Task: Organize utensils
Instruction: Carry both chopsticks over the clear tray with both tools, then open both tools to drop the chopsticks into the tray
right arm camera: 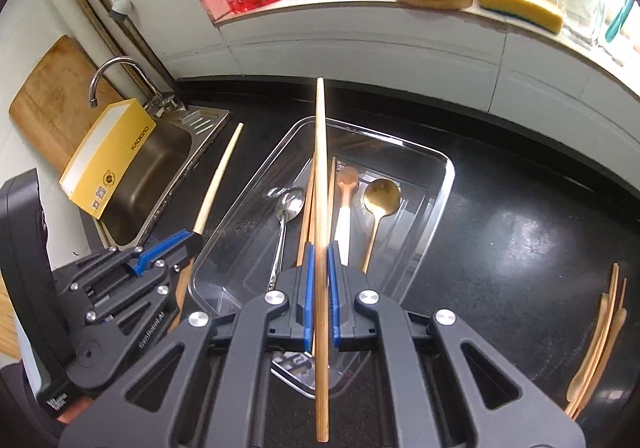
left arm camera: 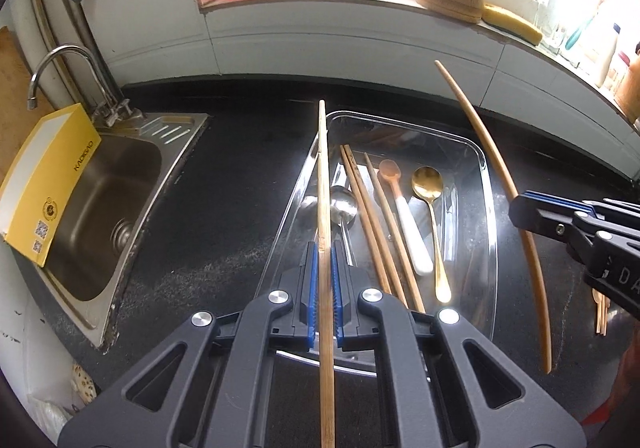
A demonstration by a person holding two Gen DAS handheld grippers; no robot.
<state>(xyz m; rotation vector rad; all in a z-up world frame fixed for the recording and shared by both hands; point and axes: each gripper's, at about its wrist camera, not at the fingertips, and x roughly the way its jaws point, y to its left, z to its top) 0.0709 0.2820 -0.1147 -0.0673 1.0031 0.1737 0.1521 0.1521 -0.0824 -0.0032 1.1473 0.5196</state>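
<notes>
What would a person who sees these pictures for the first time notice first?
Most striking is that each claw is shut on one long wooden chopstick: the left claw and the right claw both hold theirs above the clear plastic tray. In the tray lie a gold spoon, a silver spoon and more chopsticks. The steel sink with a yellow box is at the left.
</notes>
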